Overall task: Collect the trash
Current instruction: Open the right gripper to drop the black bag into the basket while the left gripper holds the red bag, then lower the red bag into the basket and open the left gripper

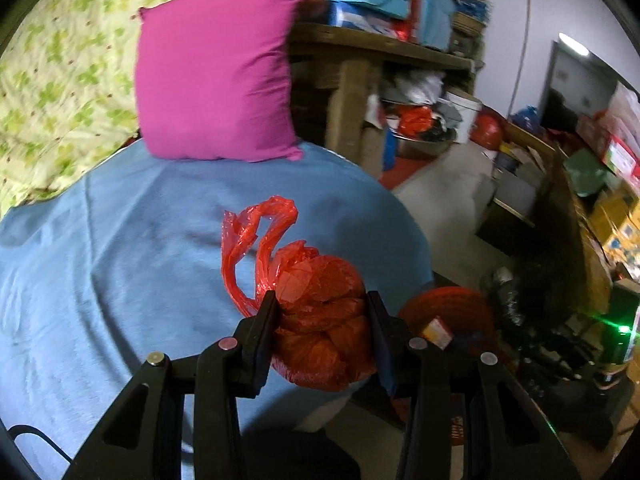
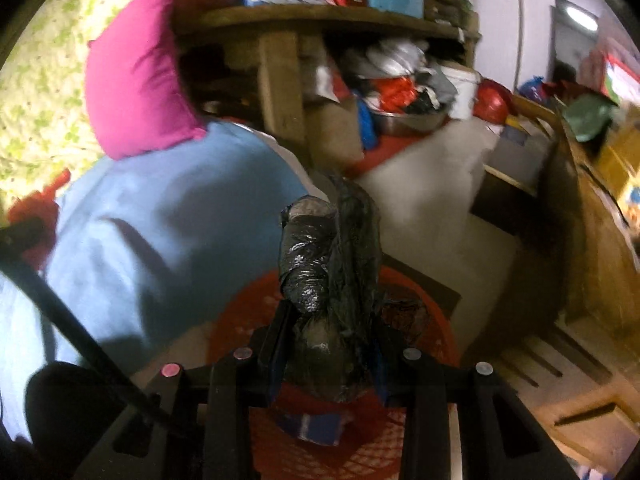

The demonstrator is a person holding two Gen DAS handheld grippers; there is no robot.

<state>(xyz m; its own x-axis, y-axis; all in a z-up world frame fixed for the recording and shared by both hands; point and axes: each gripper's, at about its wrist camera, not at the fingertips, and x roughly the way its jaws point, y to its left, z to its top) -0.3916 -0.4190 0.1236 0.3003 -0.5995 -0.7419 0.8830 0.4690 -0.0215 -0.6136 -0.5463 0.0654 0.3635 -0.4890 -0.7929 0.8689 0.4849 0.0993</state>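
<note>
At lower centre of the left wrist view, our left gripper (image 1: 322, 308) clenches a red plastic bag (image 1: 320, 320) above the blue bedsheet (image 1: 120, 260). Our right gripper (image 2: 330, 328) grasps a black plastic bag (image 2: 324, 264) over the red basket (image 2: 432, 328).

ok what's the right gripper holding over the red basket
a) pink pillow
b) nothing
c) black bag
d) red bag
c: the right gripper is clamped on a crumpled black bag above the red basket; the red bag is in the left gripper.
</note>
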